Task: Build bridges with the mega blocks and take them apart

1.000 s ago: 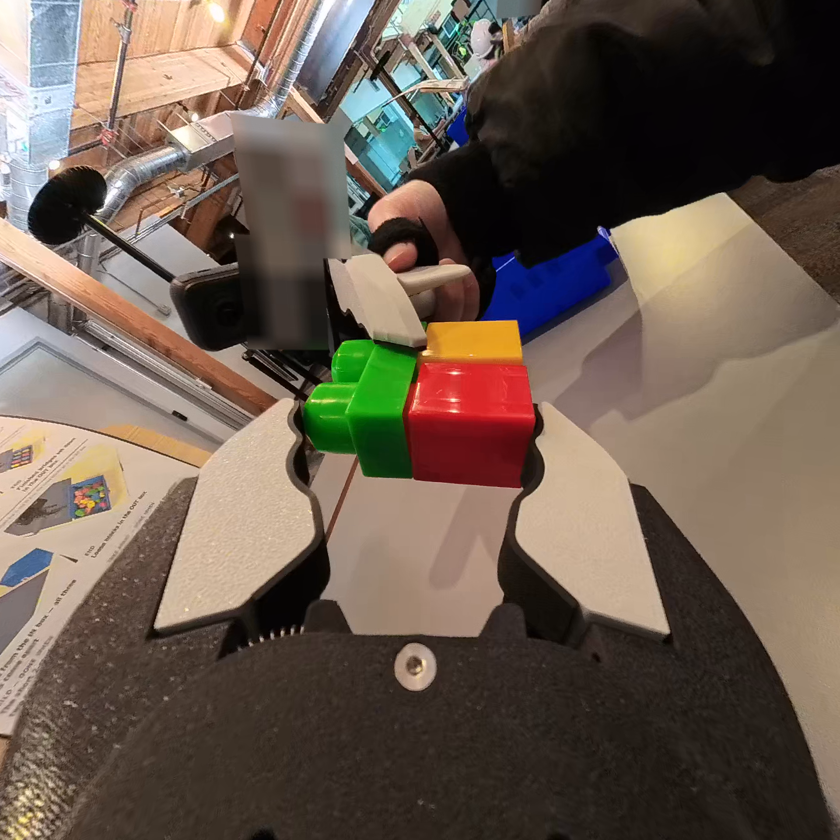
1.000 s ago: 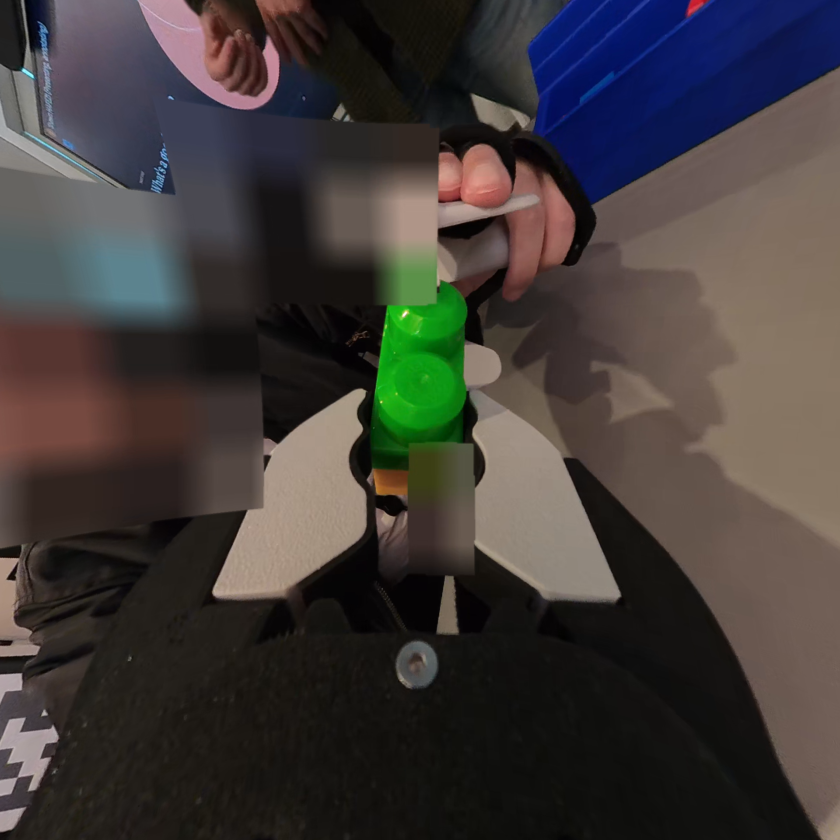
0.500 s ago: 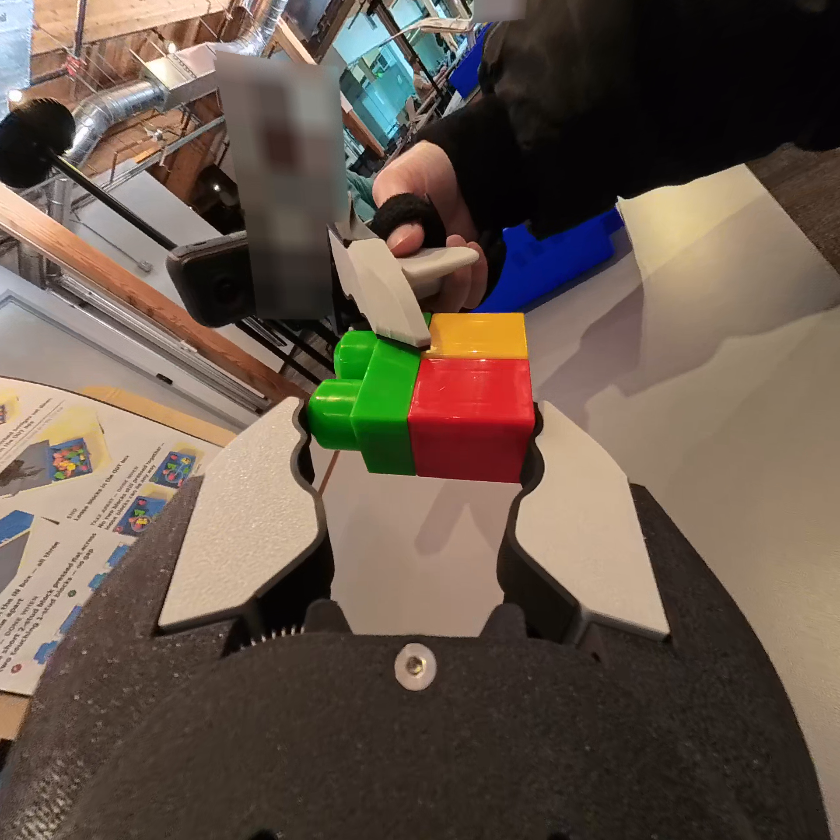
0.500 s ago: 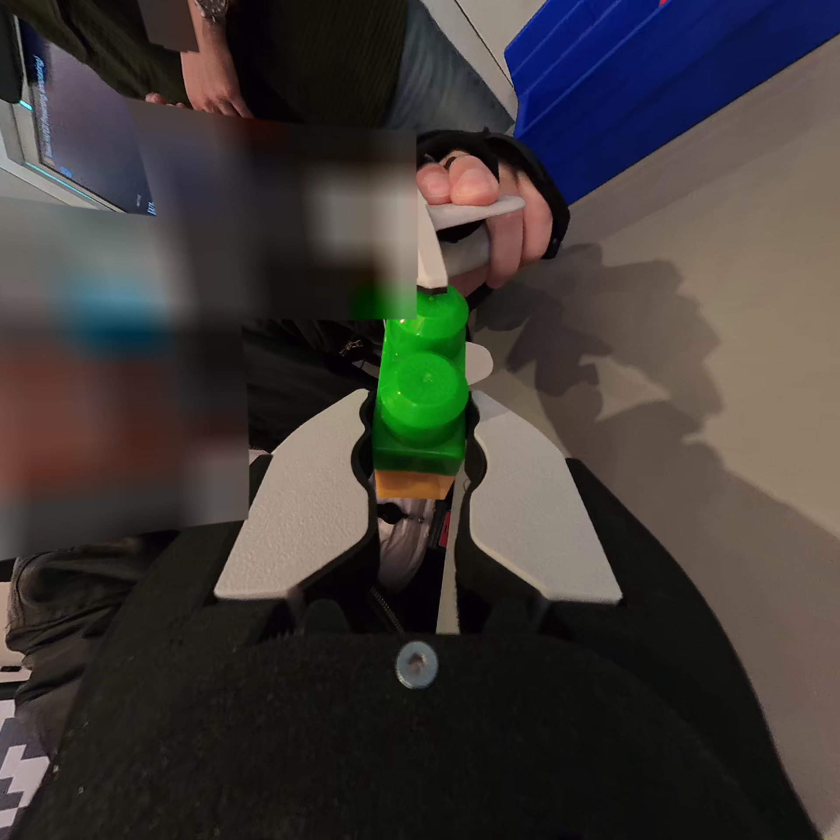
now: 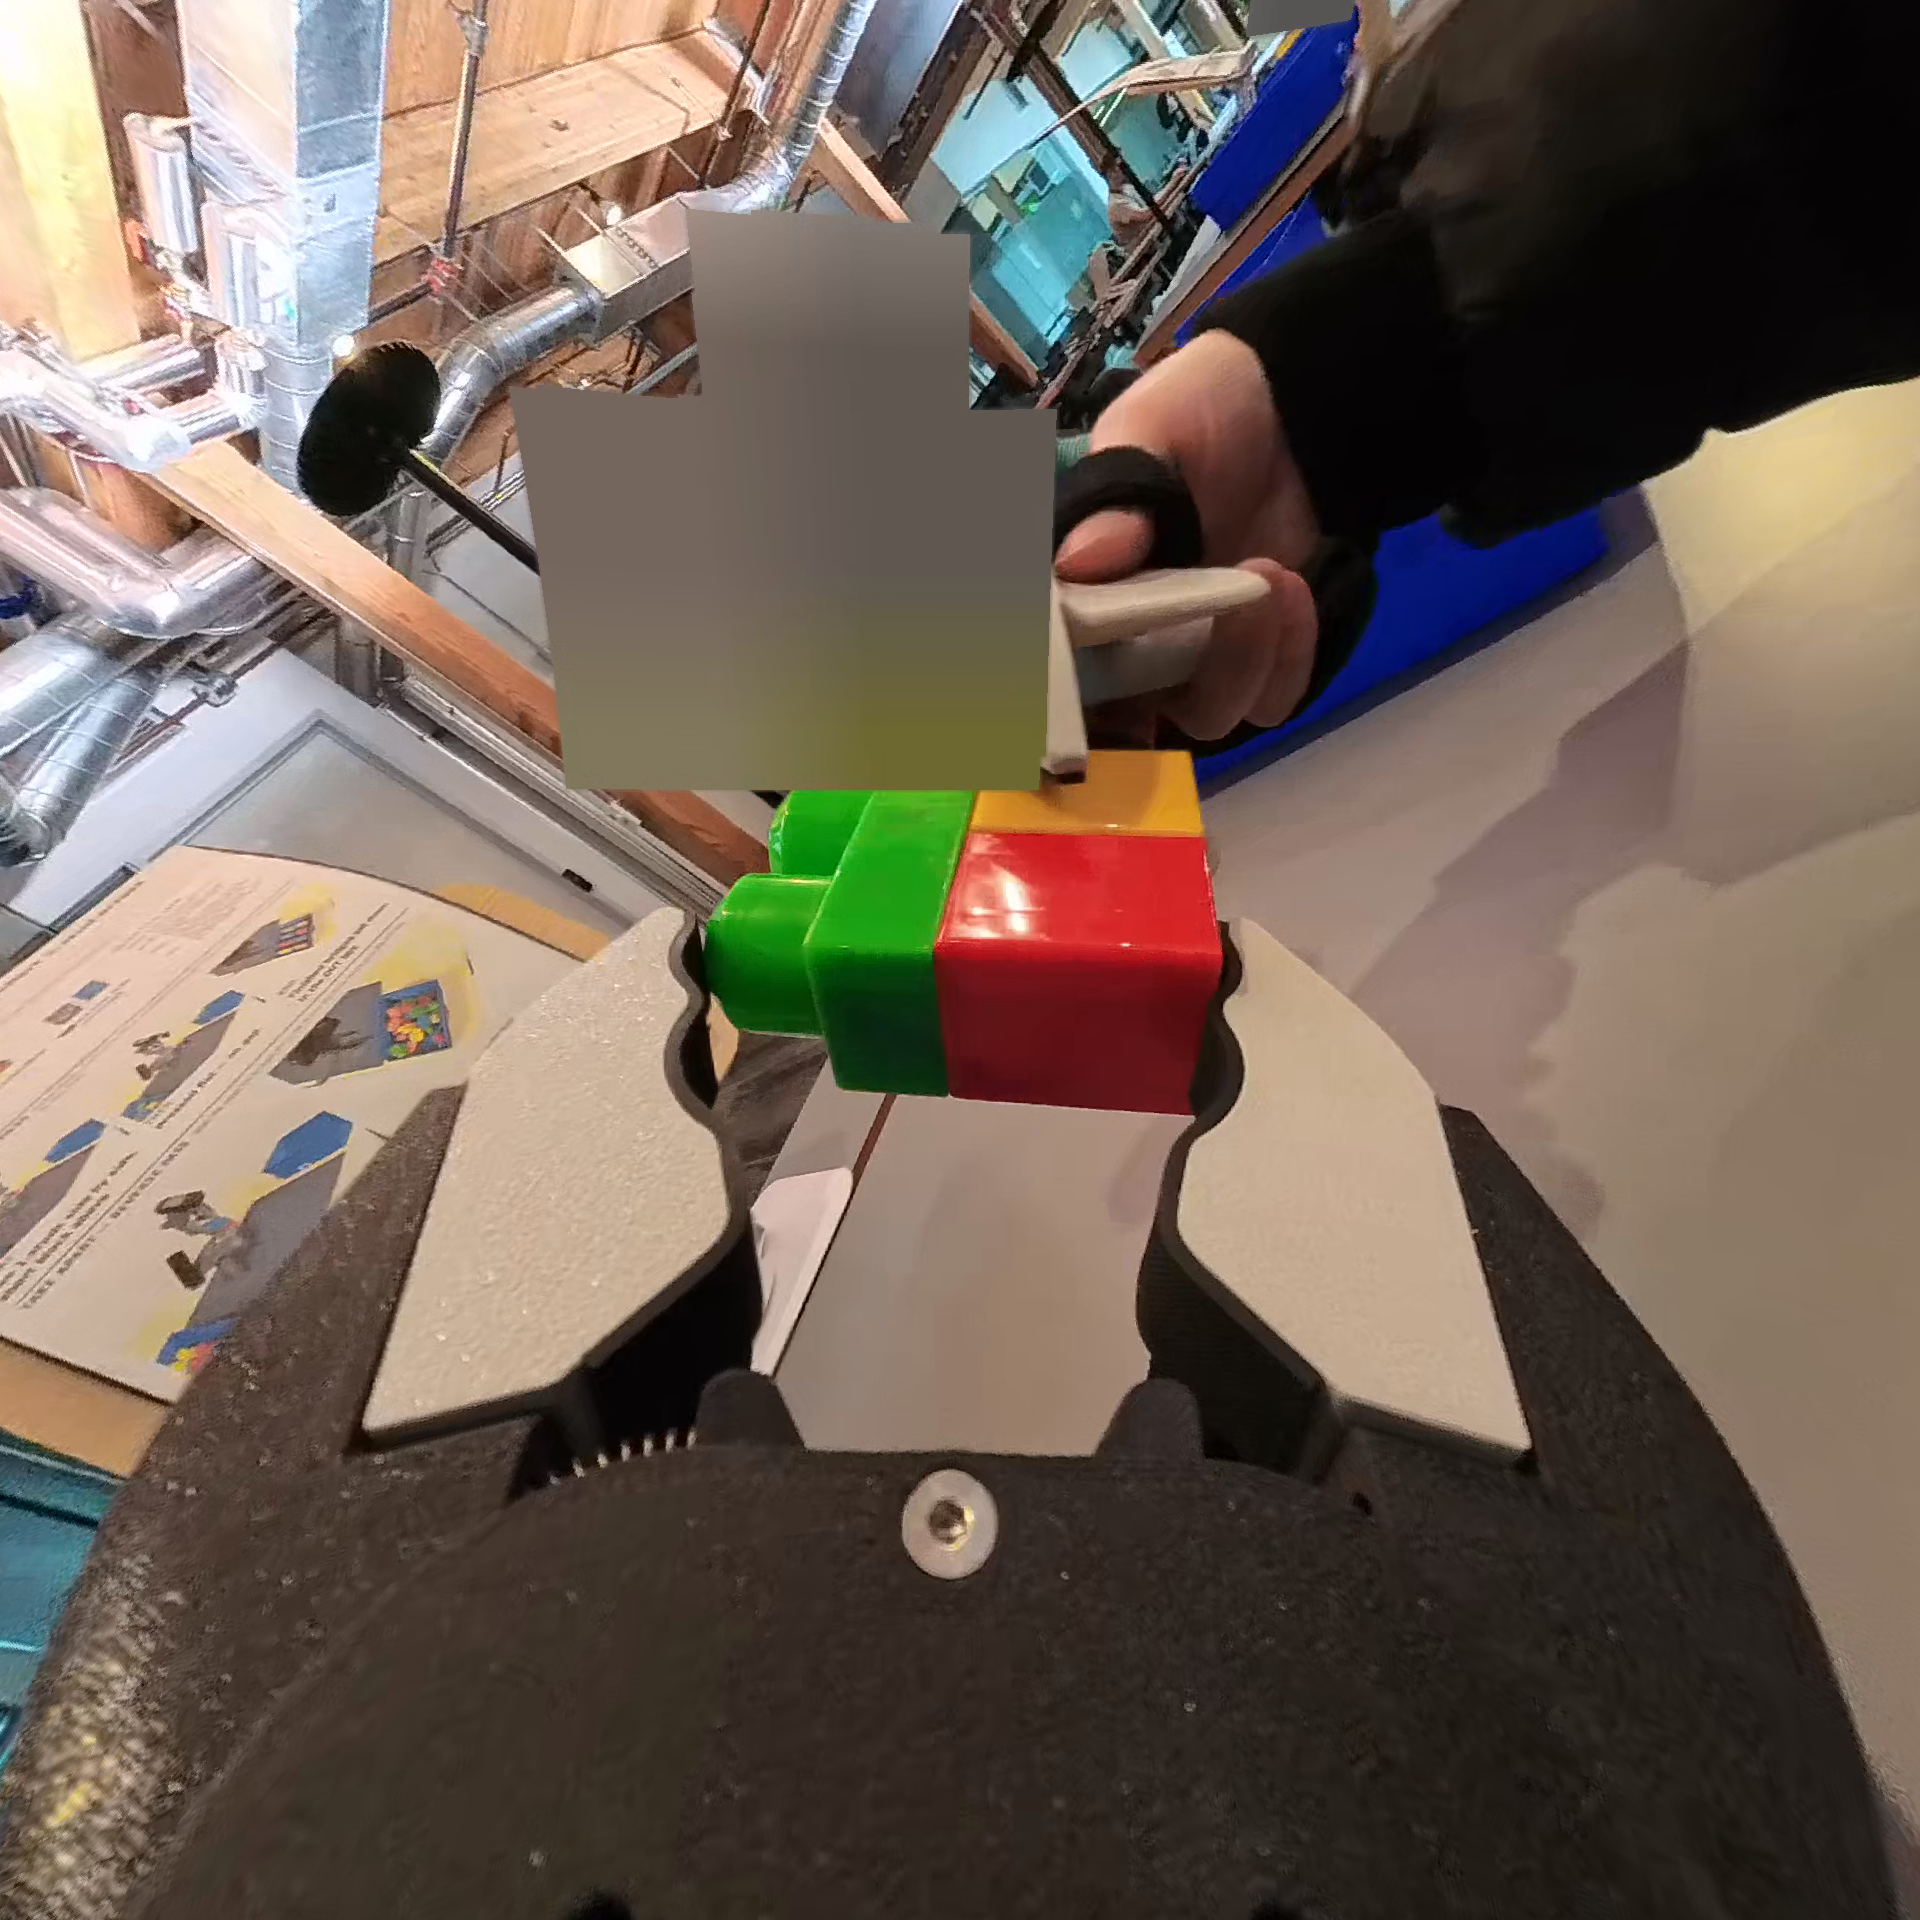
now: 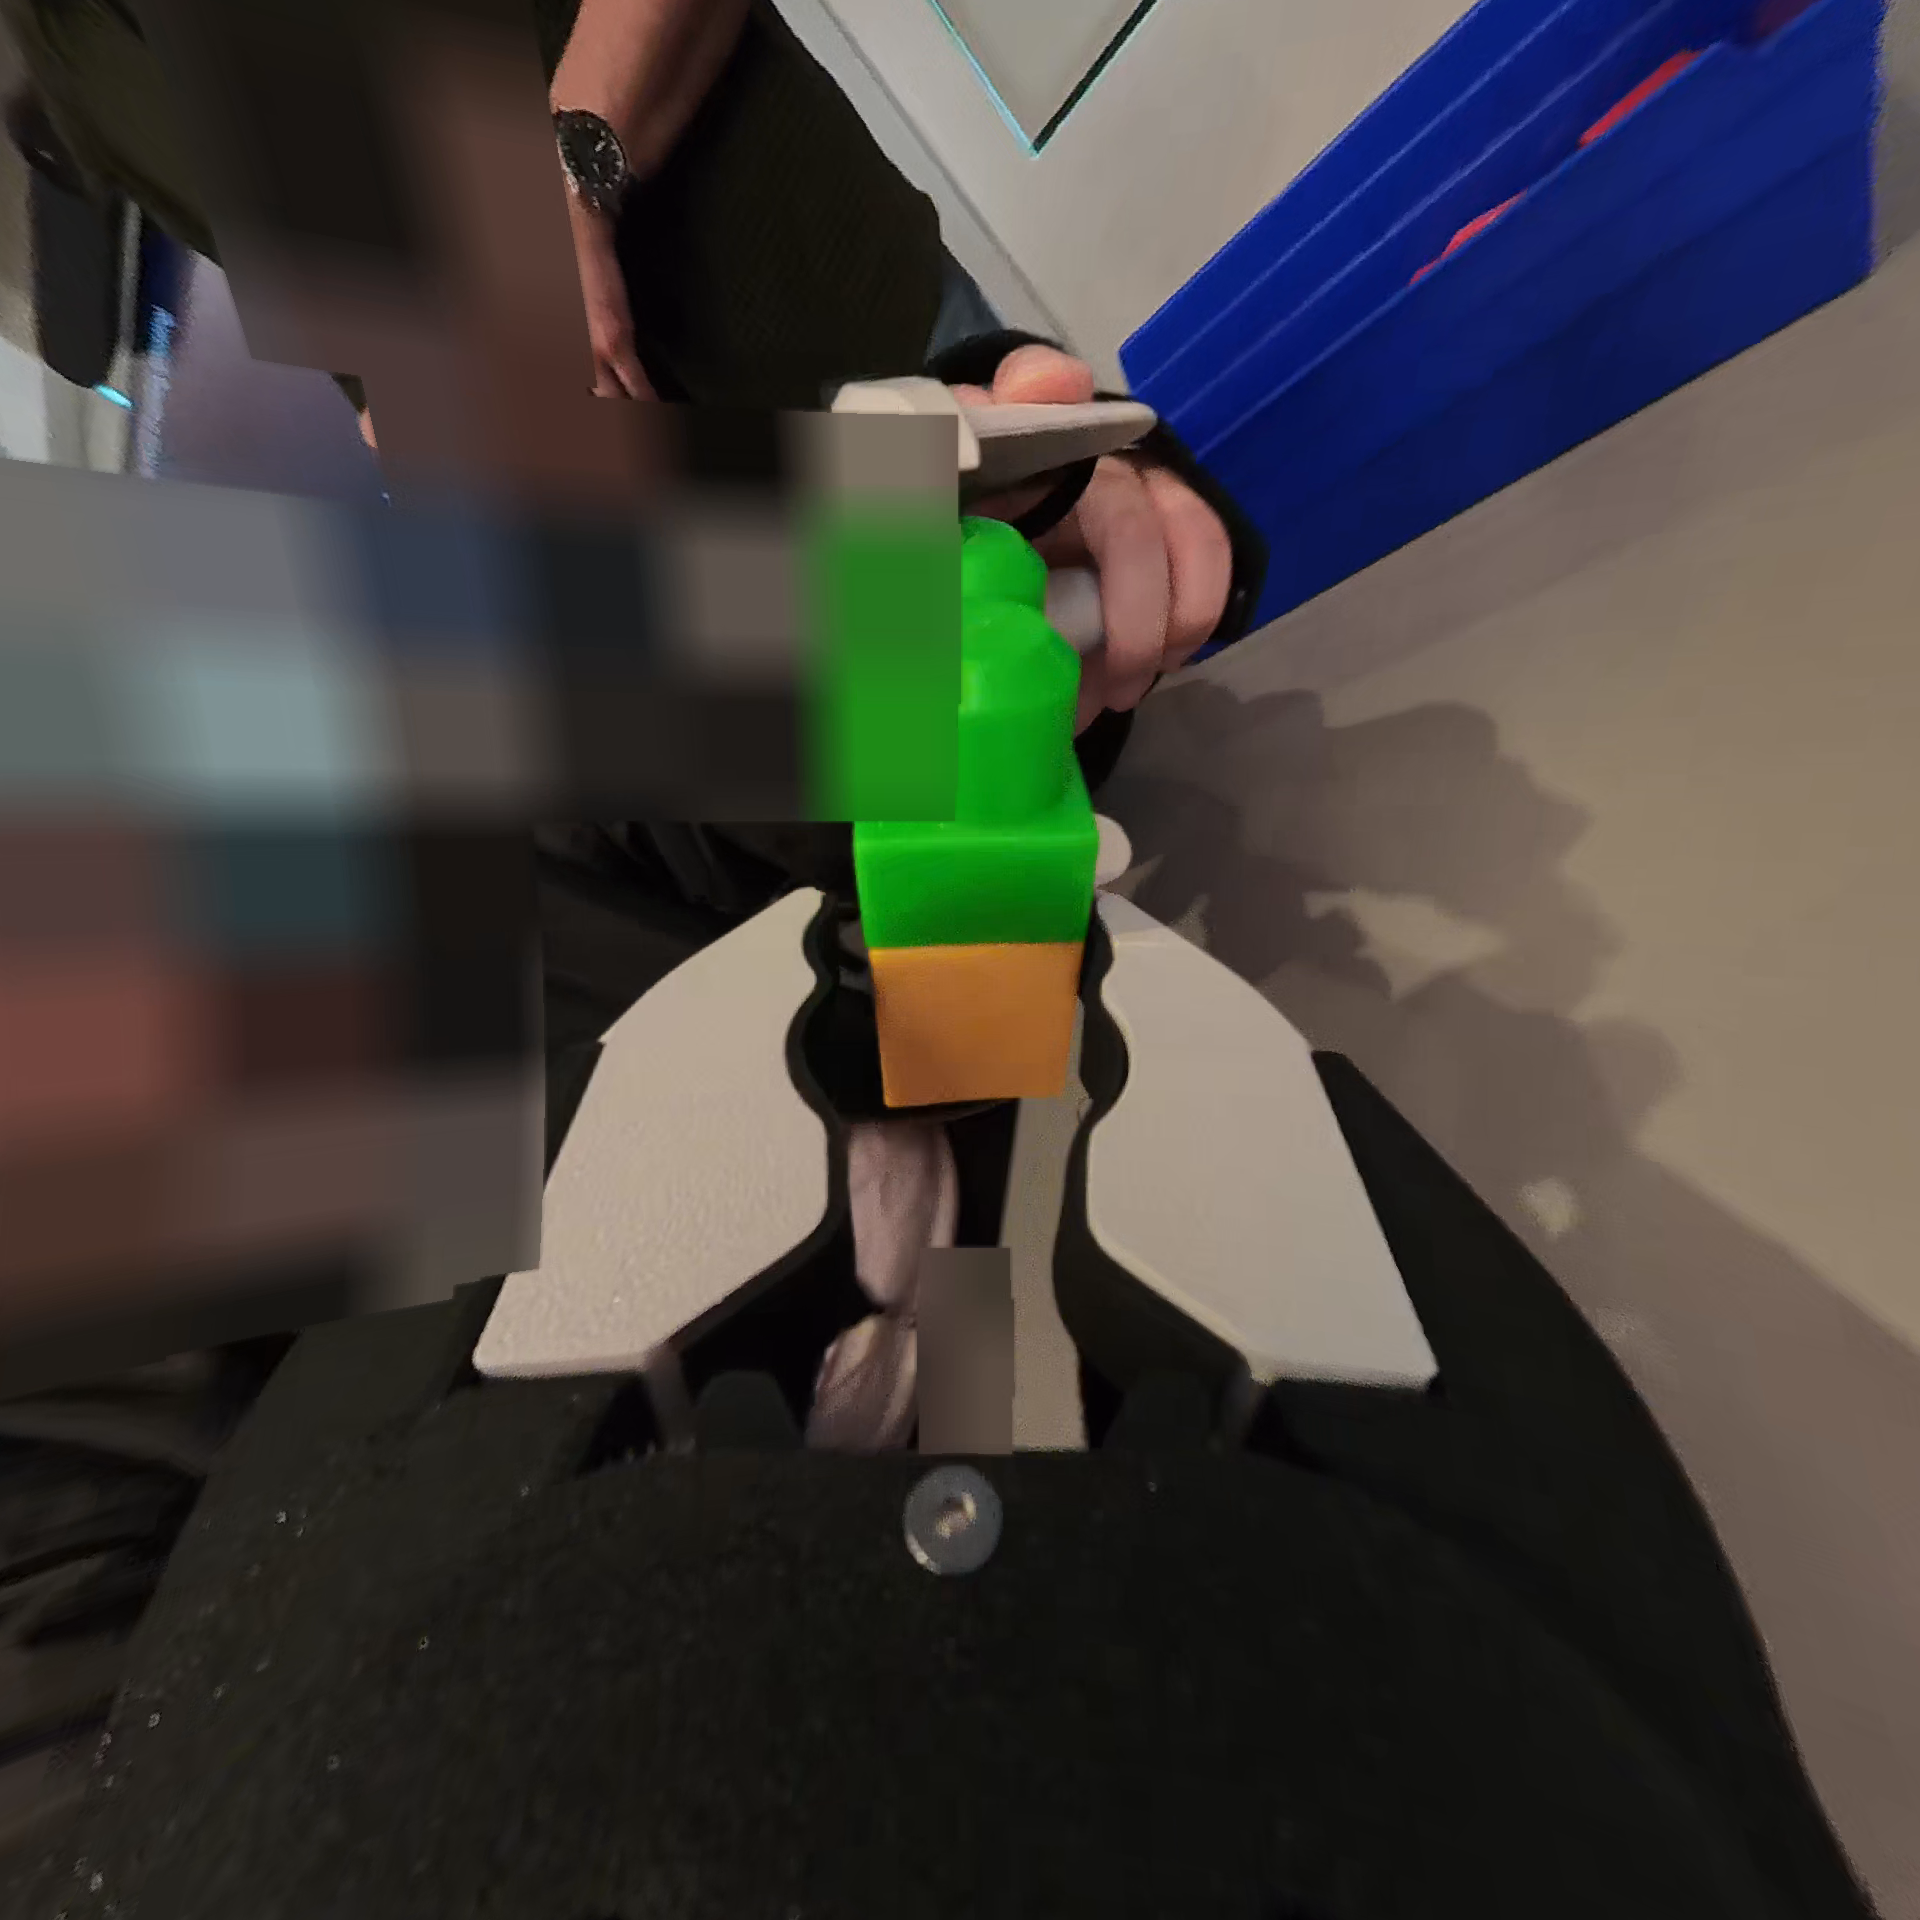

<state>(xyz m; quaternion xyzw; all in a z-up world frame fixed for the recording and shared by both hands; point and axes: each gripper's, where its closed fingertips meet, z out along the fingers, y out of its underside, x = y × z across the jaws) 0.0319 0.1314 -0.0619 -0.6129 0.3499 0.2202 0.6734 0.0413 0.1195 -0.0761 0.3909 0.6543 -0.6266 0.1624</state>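
Observation:
A small bridge of mega blocks is held in the air between both grippers. A green block (image 5: 883, 977) spans a red block (image 5: 1075, 977) and a yellow block (image 5: 1091, 805). My left gripper (image 5: 961, 961) is shut across the green stud and the red block's base. My right gripper (image 6: 966, 930) is shut on the yellow block (image 6: 971, 1023), just under the green block (image 6: 977, 873). One of its fingers (image 5: 1065, 743) rests on the yellow block in the left wrist view. The left gripper's hand (image 6: 1138, 582) shows beyond the blocks.
A grey table (image 5: 1610, 1091) lies below, also in the right wrist view (image 6: 1558, 987). A blue bin (image 5: 1455, 592) stands behind the hands and holds red pieces (image 6: 1507, 312). A printed instruction sheet (image 5: 208, 1091) lies at the left. A person (image 6: 727, 208) stands beyond the table edge.
Both grippers keep their hold and the blocks stay joined. In the right wrist view the stack has tilted, so the yellow block's face now shows fully between the fingers.

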